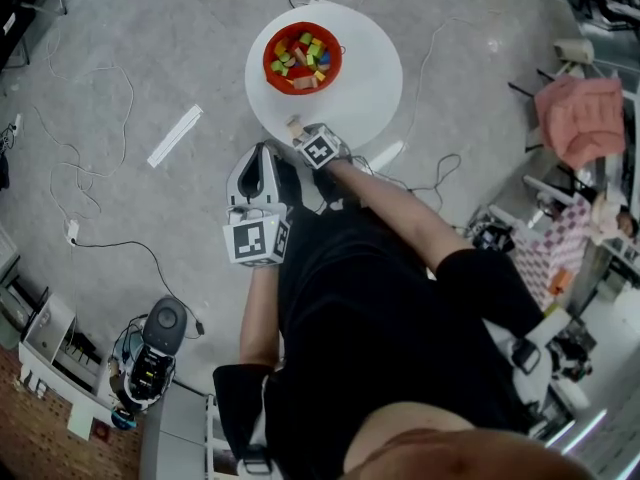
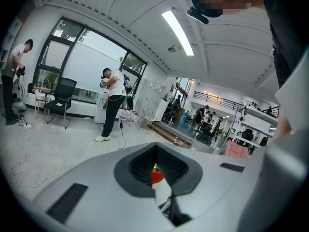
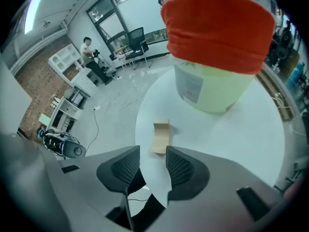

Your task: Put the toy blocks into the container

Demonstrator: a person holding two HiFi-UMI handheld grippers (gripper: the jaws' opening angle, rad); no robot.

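On my right gripper point(image 3: 152, 151) the jaws are apart and empty, the wooden block point(image 3: 161, 137) lies just ahead of their tips with the tub point(image 3: 217, 33) beyond, the left gripper point(image 2: 155, 164) has its jaws shut, and I reckon dropping off-centre could knock it off the desk point(image 3: 241, 139) edge.

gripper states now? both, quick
Left gripper: closed, empty.
Right gripper: open, holding nothing; tan wooden block lies just ahead of its jaws.
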